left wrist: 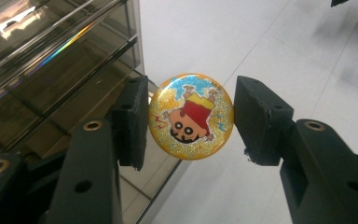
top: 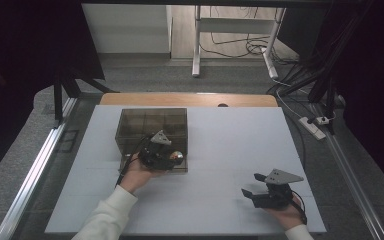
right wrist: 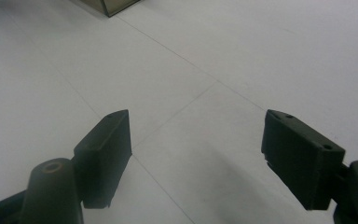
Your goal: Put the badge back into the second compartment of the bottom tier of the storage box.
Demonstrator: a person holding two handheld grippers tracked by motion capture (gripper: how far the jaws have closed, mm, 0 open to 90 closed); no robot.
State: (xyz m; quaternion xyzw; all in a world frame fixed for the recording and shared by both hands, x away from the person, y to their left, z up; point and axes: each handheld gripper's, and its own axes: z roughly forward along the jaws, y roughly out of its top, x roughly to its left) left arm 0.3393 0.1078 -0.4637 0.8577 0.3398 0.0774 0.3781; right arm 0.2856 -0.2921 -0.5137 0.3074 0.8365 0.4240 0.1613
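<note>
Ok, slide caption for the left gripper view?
Left gripper clamps a round cartoon badge beside the smoked compartment box.

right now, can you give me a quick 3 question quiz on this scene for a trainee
1. True or false: the left gripper is shut on a round cartoon badge.
2. Multiple choice: where is the right gripper? A) inside the box B) over the bare white table, jaws open with nothing between them C) holding the badge
3. Short answer: what stands beside the left gripper in the high view?

Key:
1. True; both pads touch the badge's edges.
2. B
3. A dark see-through box with compartments.
</note>
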